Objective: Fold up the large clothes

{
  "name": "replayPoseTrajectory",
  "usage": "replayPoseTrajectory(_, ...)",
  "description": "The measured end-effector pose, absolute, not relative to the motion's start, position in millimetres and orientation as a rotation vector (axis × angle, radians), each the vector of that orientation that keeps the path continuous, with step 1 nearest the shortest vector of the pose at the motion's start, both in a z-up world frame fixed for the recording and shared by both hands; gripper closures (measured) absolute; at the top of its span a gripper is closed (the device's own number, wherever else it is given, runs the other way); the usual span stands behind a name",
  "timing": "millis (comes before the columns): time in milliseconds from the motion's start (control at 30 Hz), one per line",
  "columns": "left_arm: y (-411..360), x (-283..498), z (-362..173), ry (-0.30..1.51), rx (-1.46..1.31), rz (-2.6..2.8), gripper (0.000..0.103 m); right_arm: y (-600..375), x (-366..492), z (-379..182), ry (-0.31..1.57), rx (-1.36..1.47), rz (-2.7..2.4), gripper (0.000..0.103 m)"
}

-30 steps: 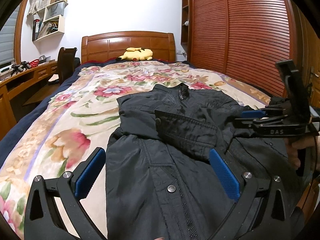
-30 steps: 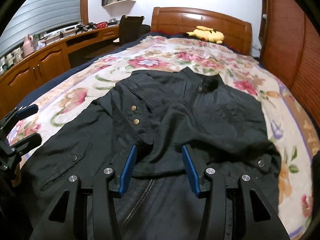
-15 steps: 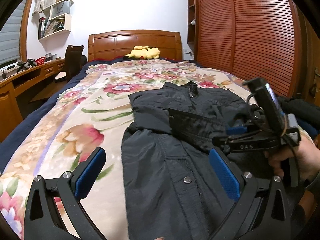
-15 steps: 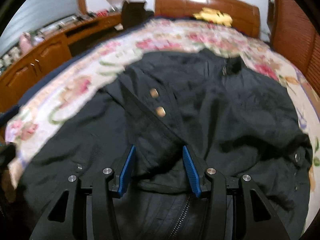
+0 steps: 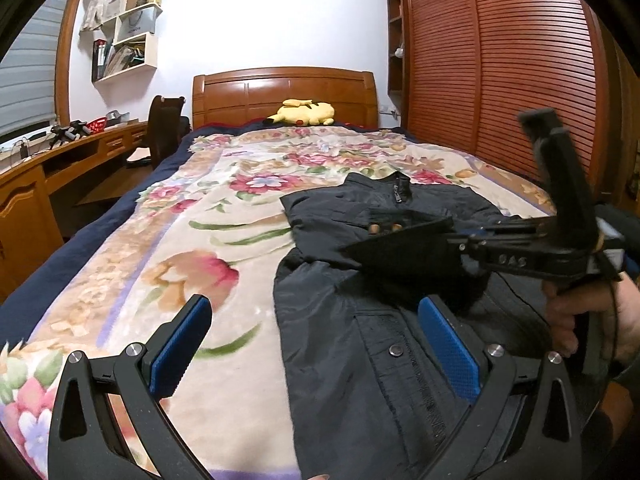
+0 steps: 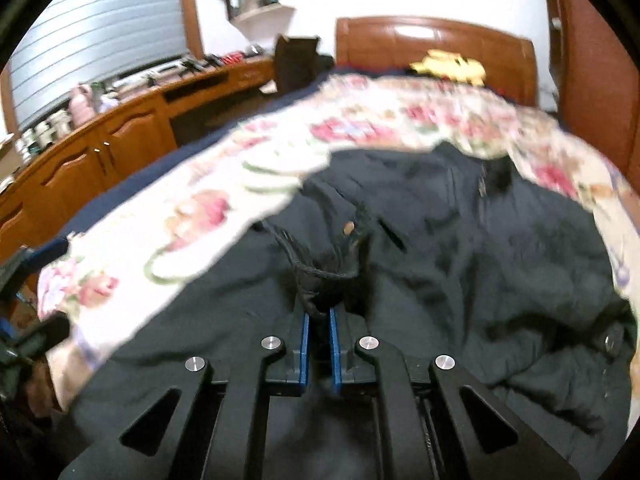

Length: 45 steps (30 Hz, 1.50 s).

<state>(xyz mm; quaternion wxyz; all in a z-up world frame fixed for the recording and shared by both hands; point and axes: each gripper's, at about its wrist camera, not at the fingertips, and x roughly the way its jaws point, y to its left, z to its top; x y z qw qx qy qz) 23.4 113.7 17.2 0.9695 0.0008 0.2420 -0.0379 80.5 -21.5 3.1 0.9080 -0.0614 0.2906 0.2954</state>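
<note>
Left wrist view: the black jacket (image 5: 384, 312) is being shown spread on the near right part of the floral bedspread (image 5: 208, 240), collar toward the far headboard (image 5: 284, 92). Its cuff (image 5: 404, 248), flat on the chest a second ago, is now being held raised by the right gripper (image 5: 460, 246), gripped by a hand (image 5: 592, 320) at the right edge. The left gripper (image 5: 316, 344) is being kept with jaws wide apart, nothing between the blue pads, its right pad over the jacket's front. Right wrist view: the right gripper's (image 6: 318, 320) jaws, half open earlier, have just been closing and are now being pressed together on a bunched fold of the cuff (image 6: 324, 280). A yellow plush toy (image 5: 304, 112) is being left by the headboard.
</note>
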Motion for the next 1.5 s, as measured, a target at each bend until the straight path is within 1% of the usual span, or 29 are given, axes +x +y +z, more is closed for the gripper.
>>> replayPoseTrajectory(100,117.3,24.3,14.4,0.5,0.007,-0.054,0.0,-9.8,67.6,6.9,0.601,-0.129,0.647,0.095)
replayPoseTrajectory(200,120.6,23.9,12.2,0.509,0.008,-0.04,0.0,-4.7,61.7,-3.9,0.654,-0.127,0.665,0.094)
replayPoseTrajectory(300,122.5,24.2,10.9,0.514,0.008,-0.033,0.0,-6.4,60.0,-9.8,0.701,-0.129,0.675,0.088)
replayPoseTrajectory(400,123.4,23.2,9.7,0.517,0.008,-0.033,0.0,-14.4,57.0,-10.9,0.725,-0.131,0.684,0.075)
replayPoseTrajectory(433,122.9,23.6,9.4,0.52,0.009,-0.036,0.0,-18.1,54.9,-12.5,0.733,-0.13,0.687,0.065)
replayPoseTrajectory(467,122.5,22.9,9.7,0.519,0.01,-0.039,0.0,-23.0,52.6,-13.5,0.735,-0.129,0.689,0.058)
replayPoseTrajectory(600,116.2,22.1,11.5,0.514,0.01,-0.057,0.0,-52.3,44.4,-2.6,0.715,-0.131,0.679,0.057)
replayPoseTrajectory(800,95.8,32.0,11.0,0.522,0.011,-0.096,0.0,-104.1,33.3,12.5,0.635,-0.149,0.551,0.057)
replayPoseTrajectory(1033,56.0,50.8,3.2,0.573,0.02,-0.196,0.0,-156.8,48.1,0.5,0.638,-0.151,0.372,0.057)
replayPoseTrajectory(1100,43.4,54.9,-0.9,0.598,0.036,-0.233,0.004,-168.7,49.9,-6.1,0.651,-0.144,0.346,0.057)
replayPoseTrajectory(1167,28.6,60.2,-8.5,0.641,0.061,-0.279,0.02,-174.8,53.3,-10.7,0.658,-0.145,0.325,0.057)
replayPoseTrajectory(1200,21.3,63.7,-13.3,0.668,0.075,-0.298,0.025,-178.6,53.2,-13.0,0.661,-0.144,0.319,0.057)
replayPoseTrajectory(1267,10.1,68.2,-21.6,0.706,0.105,-0.312,0.04,-184.2,50.3,-13.8,0.663,-0.142,0.308,0.057)
replayPoseTrajectory(1300,5.2,70.4,-25.7,0.723,0.122,-0.313,0.042,-187.4,50.2,-14.5,0.664,-0.141,0.303,0.057)
replayPoseTrajectory(1367,-1.5,73.7,-33.4,0.754,0.151,-0.31,0.051,-191.5,53.0,-16.2,0.666,-0.133,0.293,0.057)
replayPoseTrajectory(1400,-3.7,75.2,-36.5,0.766,0.163,-0.309,0.054,-194.3,54.4,-16.4,0.666,-0.129,0.288,0.057)
replayPoseTrajectory(1433,-6.3,77.2,-40.2,0.781,0.179,-0.305,0.061,-197.3,56.2,-17.7,0.668,-0.126,0.282,0.057)
replayPoseTrajectory(1467,-7.7,78.4,-42.2,0.792,0.187,-0.302,0.072,-200.5,56.0,-20.0,0.67,-0.124,0.276,0.057)
replayPoseTrajectory(1500,-7.9,79.3,-43.5,0.801,0.189,-0.304,0.077,-202.9,57.9,-22.8,0.675,-0.12,0.271,0.057)
